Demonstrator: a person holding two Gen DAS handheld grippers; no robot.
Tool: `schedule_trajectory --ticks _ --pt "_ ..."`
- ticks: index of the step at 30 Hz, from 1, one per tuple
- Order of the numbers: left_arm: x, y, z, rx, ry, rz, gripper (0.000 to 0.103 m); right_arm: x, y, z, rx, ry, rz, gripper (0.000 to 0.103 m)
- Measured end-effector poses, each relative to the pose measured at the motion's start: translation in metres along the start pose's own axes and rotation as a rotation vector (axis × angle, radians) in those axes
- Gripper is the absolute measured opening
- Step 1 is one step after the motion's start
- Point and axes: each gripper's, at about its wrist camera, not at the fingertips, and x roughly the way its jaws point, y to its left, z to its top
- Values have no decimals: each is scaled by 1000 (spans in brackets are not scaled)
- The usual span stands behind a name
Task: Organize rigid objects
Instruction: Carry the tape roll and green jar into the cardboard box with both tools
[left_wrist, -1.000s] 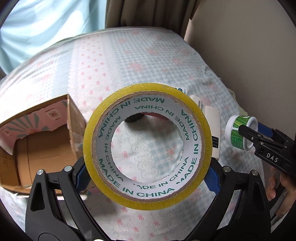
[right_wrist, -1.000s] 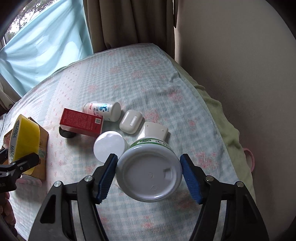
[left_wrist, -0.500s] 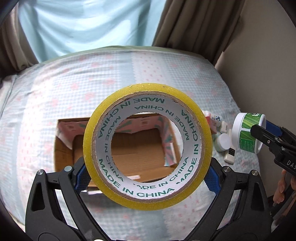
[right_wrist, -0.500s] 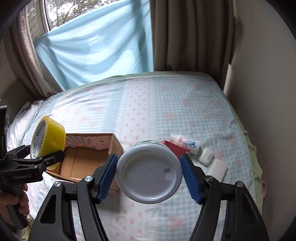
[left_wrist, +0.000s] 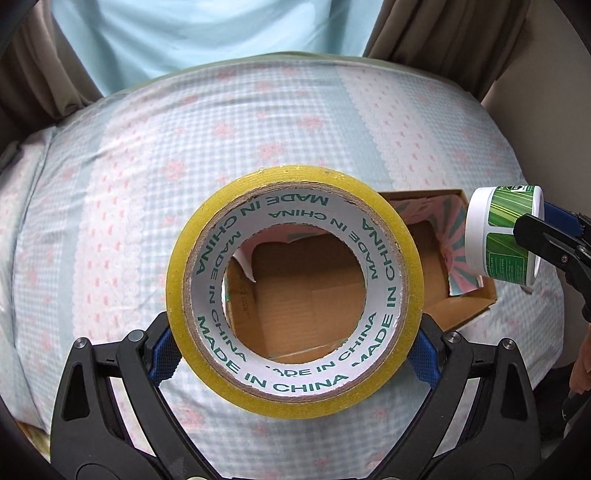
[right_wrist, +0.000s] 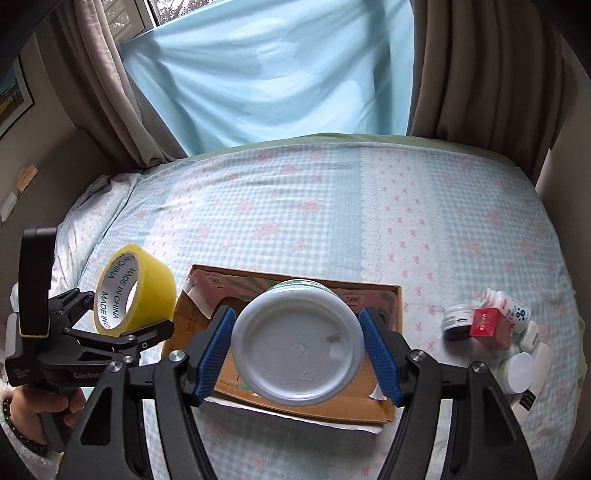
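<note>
My left gripper (left_wrist: 293, 350) is shut on a yellow tape roll (left_wrist: 192, 266) and holds it above the left part of an open cardboard box (left_wrist: 469, 302). The roll also shows in the right wrist view (right_wrist: 155, 280). My right gripper (right_wrist: 299, 347) is shut on a white jar with a green label (right_wrist: 295, 354), held over the box (right_wrist: 384, 402). The jar also shows at the right of the left wrist view (left_wrist: 498, 232).
The box lies on a bed with a checked sheet (right_wrist: 295, 206). At the bed's right side lie a red carton (right_wrist: 489, 326), a small white bottle (right_wrist: 511, 302), a white earbud case (right_wrist: 530, 334), a small white jar (right_wrist: 519, 371) and a dark-based jar (right_wrist: 456, 321). Curtains hang behind.
Both grippers have swung left with their loads, from over the small items to above the box. The box has moved toward the centre and right of the left wrist view.
</note>
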Motion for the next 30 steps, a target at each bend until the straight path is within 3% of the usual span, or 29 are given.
schedule_trajectory --ticks 6,13,18,26,27,29,30 --pt "50 3 -5 36 71 -21 96 47 5 -9 -7 66 -5 65" --pt "104 -14 -13 158 179 -22 96 96 -11 -27 7 157 -26 65" --pt "114 -29 -11 211 186 -36 96 112 -22 -31 12 183 -57 65" --pt "127 -48 -7 289 233 -20 97 124 -34 -23 36 220 -34 65" --pt "125 -50 -7 299 228 -8 103 127 -36 -22 54 229 -25 66" --pt "115 -52 -5 319 189 -3 103 134 -40 -21 89 260 -2 66" --pt "110 -53 -5 330 174 -6 103 134 -42 -20 104 266 7 76"
